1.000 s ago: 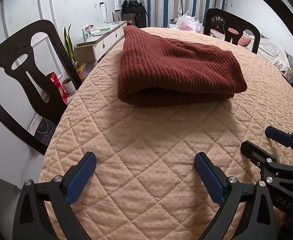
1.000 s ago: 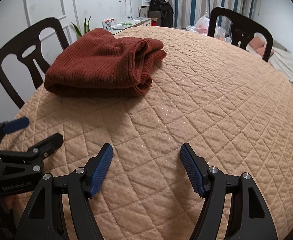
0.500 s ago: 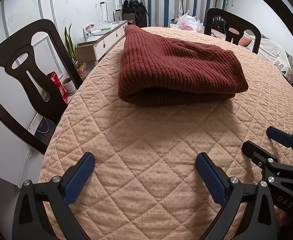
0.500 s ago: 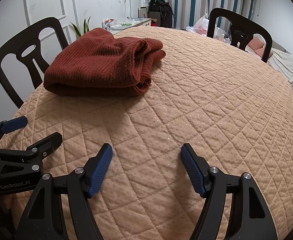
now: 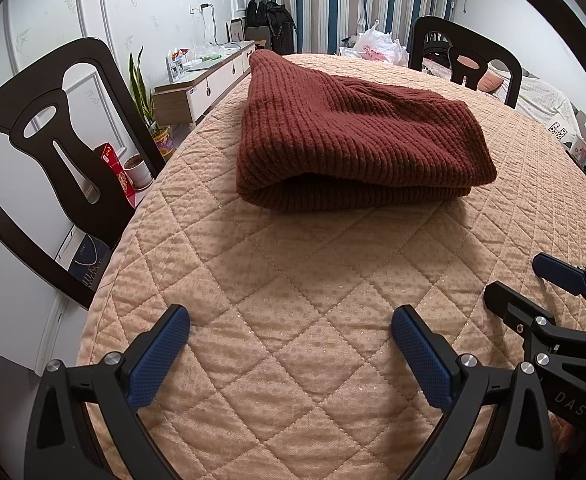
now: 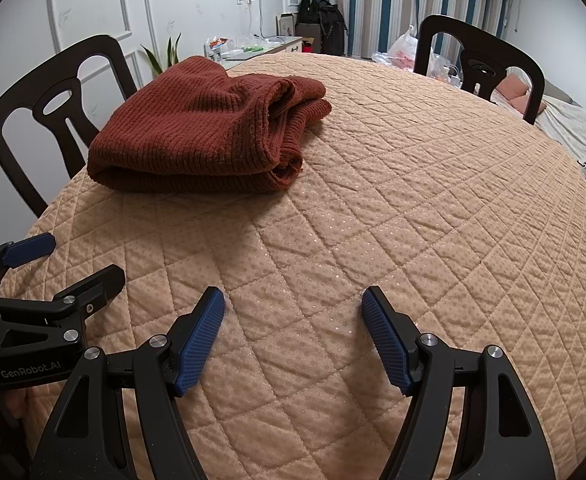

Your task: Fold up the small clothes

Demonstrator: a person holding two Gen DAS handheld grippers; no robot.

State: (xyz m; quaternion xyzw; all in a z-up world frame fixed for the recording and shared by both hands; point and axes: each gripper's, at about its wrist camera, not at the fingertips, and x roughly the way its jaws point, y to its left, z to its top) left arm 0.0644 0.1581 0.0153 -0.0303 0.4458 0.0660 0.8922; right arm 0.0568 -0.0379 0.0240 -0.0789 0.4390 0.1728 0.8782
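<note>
A rust-brown ribbed knit garment (image 5: 353, 136) lies folded in a thick stack on the peach quilted tabletop (image 5: 313, 288); the right wrist view shows the garment (image 6: 197, 136) at the far left with its layered edges facing right. My left gripper (image 5: 291, 328) hovers open near the table's front edge, well short of the garment, nothing between its fingers. My right gripper (image 6: 293, 308) is open too and holds nothing. Each gripper appears at the edge of the other's view.
Dark wooden chairs stand at the left (image 5: 53, 160) and at the far side (image 5: 465, 56) of the table. A white sideboard (image 5: 209, 80), a potted plant (image 5: 149, 112), bags and striped curtains lie beyond. A bed (image 6: 565, 128) is at the right.
Both grippers have drifted slightly; the garment looks a little nearer in the left wrist view. Nothing was taken hold of or let go, and the garment lies as before.
</note>
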